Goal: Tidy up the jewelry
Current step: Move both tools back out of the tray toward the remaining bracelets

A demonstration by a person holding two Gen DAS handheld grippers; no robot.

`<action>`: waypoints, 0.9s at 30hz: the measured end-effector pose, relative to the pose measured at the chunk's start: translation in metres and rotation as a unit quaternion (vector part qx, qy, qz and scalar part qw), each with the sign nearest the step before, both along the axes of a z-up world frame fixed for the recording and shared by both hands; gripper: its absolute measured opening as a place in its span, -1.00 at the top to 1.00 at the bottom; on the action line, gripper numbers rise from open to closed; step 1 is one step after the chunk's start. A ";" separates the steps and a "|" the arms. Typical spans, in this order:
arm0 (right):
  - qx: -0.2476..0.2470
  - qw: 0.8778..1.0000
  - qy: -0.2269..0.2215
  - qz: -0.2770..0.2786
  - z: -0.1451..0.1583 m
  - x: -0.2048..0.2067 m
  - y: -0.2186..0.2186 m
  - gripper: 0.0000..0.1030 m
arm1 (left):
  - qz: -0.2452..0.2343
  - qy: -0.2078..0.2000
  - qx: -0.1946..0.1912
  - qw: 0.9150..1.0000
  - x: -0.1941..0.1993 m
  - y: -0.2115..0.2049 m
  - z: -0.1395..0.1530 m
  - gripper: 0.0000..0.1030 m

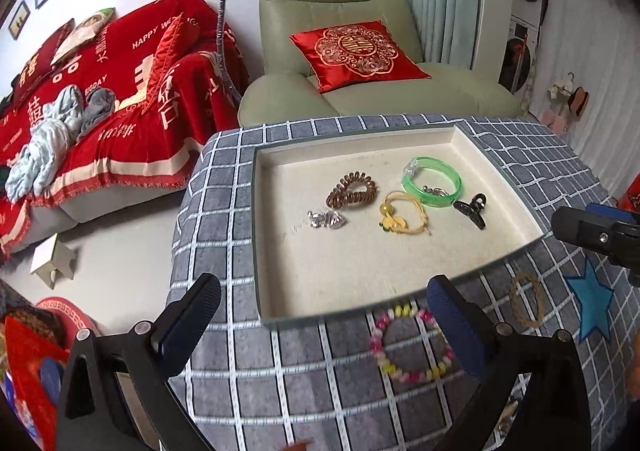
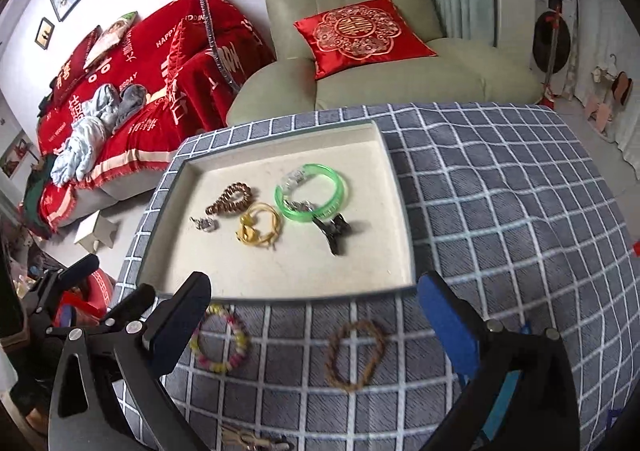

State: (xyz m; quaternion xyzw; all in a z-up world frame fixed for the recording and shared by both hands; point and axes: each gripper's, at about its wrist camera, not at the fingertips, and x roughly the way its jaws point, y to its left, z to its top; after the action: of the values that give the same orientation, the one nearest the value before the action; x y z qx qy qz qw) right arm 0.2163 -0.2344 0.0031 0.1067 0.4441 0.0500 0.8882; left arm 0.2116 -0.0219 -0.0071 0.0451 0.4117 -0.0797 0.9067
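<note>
A cream-lined tray (image 1: 304,275) (image 2: 280,275) sits on the checked cloth. In it lie a green bangle (image 1: 432,181) (image 2: 310,191), a brown coil hair tie (image 1: 351,190) (image 2: 231,199), a yellow cord bracelet (image 1: 404,213) (image 2: 259,225), a black hair claw (image 1: 472,209) (image 2: 334,233) and a silver piece (image 1: 325,219) (image 2: 205,224). In front of the tray lie a pink-and-yellow bead bracelet (image 1: 408,343) (image 2: 220,339) and a brown bead bracelet (image 1: 527,299) (image 2: 356,355). My left gripper (image 1: 324,323) is open and empty above the bead bracelet. My right gripper (image 2: 316,323) is open and empty above the brown bracelet.
A small pale item (image 2: 248,441) lies at the table's near edge. A blue star (image 1: 592,303) is on the cloth at right. A green armchair (image 1: 340,51) with a red cushion stands behind the table, a red-covered sofa (image 1: 100,91) to the left.
</note>
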 end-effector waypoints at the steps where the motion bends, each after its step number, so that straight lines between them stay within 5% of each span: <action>1: 0.001 1.000 -0.003 -0.004 0.001 -0.006 -0.003 -1.00 | 0.004 0.002 -0.004 1.000 -0.003 0.001 -0.001 -1.00; 27: -0.021 0.999 0.014 -0.048 -0.032 -0.069 -0.034 -1.00 | 0.018 0.044 -0.002 0.999 -0.067 0.000 -0.022 -1.00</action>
State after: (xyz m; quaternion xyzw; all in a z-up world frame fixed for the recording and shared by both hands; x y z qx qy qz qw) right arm 0.1471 -0.2684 -0.0291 0.1101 0.4518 -0.0040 0.8853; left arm 0.1444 -0.0216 -0.0292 0.0321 0.4517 -0.0663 0.8891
